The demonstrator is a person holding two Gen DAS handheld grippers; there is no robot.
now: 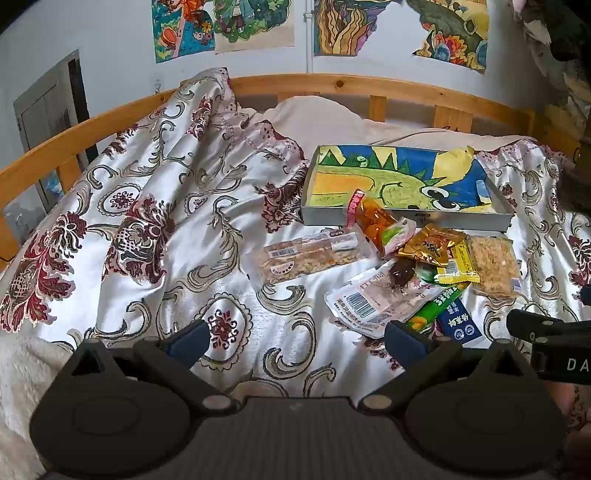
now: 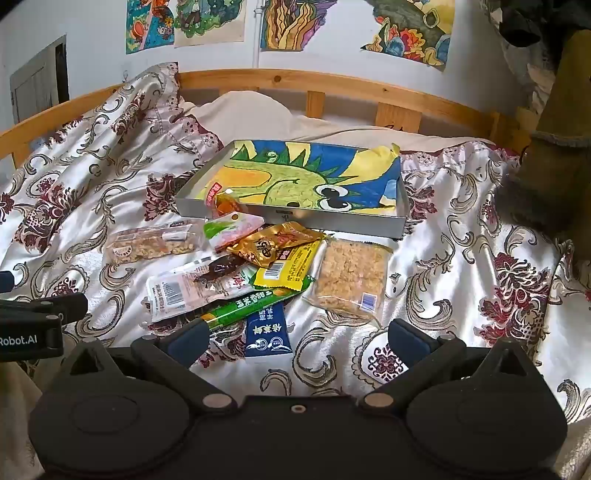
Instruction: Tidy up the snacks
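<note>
So there's one tray (image 2: 295,218), nine snack packs (image 2: 266,273) piled right in front of it, and four drawings (image 2: 288,26) behind.

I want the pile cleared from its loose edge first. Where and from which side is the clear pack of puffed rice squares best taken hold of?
Grip the puffed rice pack across its near right corner, coming from the right with the open right gripper. It lies flat on the bedspread at the pile's right edge; that side looks bare, while the yellow packet lies close along its left edge.

Blue carton (image 2: 268,332) partly under green pkt (image 2: 246,304); small print unreadable.
</note>
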